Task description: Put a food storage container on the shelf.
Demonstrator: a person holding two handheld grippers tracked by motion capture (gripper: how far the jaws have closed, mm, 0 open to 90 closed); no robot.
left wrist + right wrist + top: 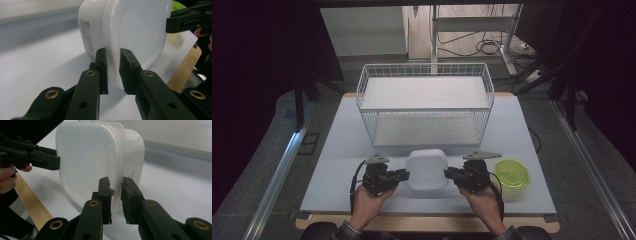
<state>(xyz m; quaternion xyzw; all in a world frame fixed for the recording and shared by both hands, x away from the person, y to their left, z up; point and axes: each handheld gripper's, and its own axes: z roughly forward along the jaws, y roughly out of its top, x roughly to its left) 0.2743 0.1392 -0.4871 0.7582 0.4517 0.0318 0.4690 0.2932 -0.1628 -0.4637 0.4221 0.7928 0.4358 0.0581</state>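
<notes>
White plastic container (427,169) sits near the front of the table (337,150), just ahead of the wire basket (424,102). Left gripper (404,174) and right gripper (448,173) each have their jaws pinched on its rim, one per side. Green lid (512,173) lies off right.

The right gripper (115,195) has its two black jaws closed on the rim of a white plastic container (85,162), one jaw on each side of the lid's edge. Across the container, the left gripper (56,162) meets the opposite rim, with a person's fingers (7,177) behind it. The container is above a pale table (180,195) whose wooden edge (32,202) runs at lower left.
</notes>
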